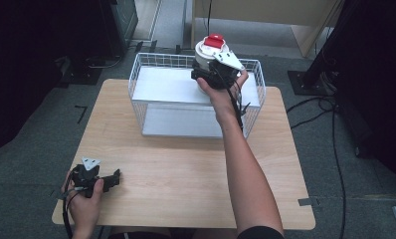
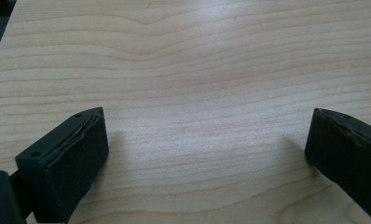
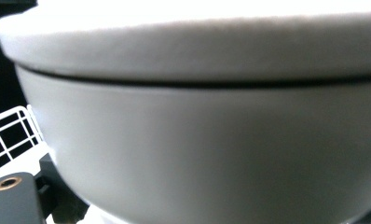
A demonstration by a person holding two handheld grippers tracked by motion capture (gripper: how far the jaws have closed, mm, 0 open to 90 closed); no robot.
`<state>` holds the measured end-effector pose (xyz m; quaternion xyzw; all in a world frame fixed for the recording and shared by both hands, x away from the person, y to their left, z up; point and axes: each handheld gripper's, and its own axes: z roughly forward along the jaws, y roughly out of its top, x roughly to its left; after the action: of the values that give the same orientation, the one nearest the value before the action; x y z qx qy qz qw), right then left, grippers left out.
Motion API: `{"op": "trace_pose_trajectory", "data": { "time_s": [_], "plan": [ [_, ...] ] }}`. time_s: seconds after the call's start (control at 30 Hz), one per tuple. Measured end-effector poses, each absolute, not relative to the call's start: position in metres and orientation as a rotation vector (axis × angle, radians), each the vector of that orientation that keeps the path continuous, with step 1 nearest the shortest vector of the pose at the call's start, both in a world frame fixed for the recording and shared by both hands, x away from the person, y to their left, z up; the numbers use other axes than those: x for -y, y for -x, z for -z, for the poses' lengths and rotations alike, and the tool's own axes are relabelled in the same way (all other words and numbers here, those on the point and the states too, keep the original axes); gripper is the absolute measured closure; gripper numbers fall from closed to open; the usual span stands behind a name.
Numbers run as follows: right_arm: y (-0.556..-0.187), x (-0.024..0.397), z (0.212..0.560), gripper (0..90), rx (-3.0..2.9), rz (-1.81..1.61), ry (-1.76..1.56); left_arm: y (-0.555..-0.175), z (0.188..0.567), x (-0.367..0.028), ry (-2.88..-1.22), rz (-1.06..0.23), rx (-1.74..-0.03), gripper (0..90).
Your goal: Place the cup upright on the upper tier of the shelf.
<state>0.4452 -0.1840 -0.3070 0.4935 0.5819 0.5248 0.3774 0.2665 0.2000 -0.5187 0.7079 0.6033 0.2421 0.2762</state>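
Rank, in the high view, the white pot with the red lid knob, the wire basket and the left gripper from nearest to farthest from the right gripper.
1. White pot: right at the right gripper, over the far side of the basket.
2. Wire basket: just below and around it, at the table's far edge.
3. Left gripper: near left corner of the table, jaws open.
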Motion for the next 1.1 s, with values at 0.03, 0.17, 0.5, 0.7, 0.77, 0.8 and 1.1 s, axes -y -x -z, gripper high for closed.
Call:
{"op": "trace_pose_trajectory", "data": {
  "time_s": [0.03,0.17,0.5,0.7,0.77,0.8,1.1],
  "plan": [
    [-0.445,0.184,0.307,7.9,-1.485,-1.347,-1.264,-0.267,0.519,-0.2,-1.9,-0.651,-1.621,0.0],
    [-0.443,0.185,0.309,7.8,-1.483,-1.349,-1.252,-0.267,0.519,-0.2,-1.903,-0.651,-1.62,0.0],
    [-0.437,0.187,0.309,3.7,-1.503,-1.34,-1.239,-0.267,0.519,-0.2,-1.902,-0.65,-1.62,0.0],
    [-0.434,0.19,0.312,0.0,-1.531,-1.343,-1.241,-0.266,0.519,-0.2,-1.904,-0.65,-1.62,0.0],
    [-0.431,0.192,0.315,0.0,-1.533,-1.343,-1.243,-0.267,0.519,-0.2,-1.904,-0.65,-1.62,0.0],
    [-0.431,0.192,0.315,0.0,-1.533,-1.343,-1.243,-0.267,0.519,-0.2,-1.904,-0.65,-1.62,0.0],
    [-0.418,0.201,0.335,0.0,-1.548,-1.334,-1.265,-0.266,0.519,-0.2,-1.906,-0.65,-1.619,0.0]
  ]
}}
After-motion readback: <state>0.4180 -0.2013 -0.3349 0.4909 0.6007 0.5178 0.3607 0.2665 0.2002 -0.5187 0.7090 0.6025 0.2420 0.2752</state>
